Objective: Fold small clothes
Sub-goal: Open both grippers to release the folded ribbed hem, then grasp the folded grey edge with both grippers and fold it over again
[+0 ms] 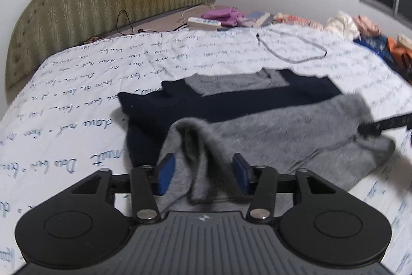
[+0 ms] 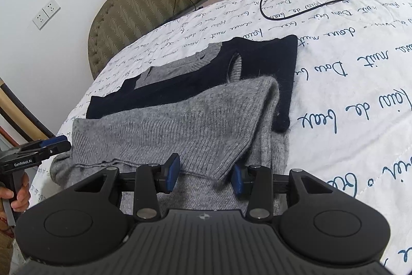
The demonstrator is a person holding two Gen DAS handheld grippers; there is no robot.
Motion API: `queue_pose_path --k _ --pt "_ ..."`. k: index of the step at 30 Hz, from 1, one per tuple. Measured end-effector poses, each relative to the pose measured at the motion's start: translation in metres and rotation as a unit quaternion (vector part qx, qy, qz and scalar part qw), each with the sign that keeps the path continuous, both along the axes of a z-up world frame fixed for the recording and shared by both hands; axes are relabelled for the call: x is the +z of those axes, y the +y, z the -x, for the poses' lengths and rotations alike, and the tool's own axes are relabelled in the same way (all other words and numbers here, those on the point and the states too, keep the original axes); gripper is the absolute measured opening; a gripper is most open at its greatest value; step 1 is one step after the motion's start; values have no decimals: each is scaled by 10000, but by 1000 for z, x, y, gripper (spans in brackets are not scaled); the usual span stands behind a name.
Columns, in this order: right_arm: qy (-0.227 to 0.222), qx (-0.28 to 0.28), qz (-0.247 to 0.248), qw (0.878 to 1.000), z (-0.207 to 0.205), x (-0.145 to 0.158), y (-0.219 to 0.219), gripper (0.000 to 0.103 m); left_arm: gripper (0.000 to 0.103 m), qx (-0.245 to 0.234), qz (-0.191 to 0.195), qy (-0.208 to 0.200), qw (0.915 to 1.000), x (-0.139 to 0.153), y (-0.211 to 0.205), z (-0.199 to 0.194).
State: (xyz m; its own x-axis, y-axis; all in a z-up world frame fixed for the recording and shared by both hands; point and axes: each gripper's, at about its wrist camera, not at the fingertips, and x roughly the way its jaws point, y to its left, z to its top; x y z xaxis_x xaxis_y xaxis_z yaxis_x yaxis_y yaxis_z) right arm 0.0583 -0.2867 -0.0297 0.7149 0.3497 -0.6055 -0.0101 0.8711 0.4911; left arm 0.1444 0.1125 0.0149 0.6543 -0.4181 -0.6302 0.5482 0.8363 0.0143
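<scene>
The left gripper [image 1: 203, 175] has its blue pads apart over a bump of the grey sweater [image 1: 270, 135]; the sweater's dark top part lies flat on the white bed cover [image 1: 77, 84]; a thin cord [image 1: 291, 48] loops farther back.

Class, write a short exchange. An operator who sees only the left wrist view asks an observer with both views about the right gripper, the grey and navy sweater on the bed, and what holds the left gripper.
Operator: The right gripper is only a blur at the edge of my frame. Is it gripping the sweater?
Observer: No. The right gripper has its jaws apart. A folded grey corner of the sweater lies between the pads, unpinched.
Operator: What is holding the left gripper? I cannot see behind it.
Observer: A person's hand is wrapped around the handle of the left gripper.
</scene>
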Motion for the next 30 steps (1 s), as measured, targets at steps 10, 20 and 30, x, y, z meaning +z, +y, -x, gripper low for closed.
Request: queue_pose_path --k 10,20,30 --pt "-2 -4 92 10000 -2 -2 3 45 29 -304 -548 113 9980 -17 -16 -4" --pt "20 -253 14 9997 1 1 -6 9 5 -58 -340 -42 9994 -8 -16 10" --pt "-652 -278 -155 9974 6 38 -12 9 5 451 943 -207 9943 40 18 19"
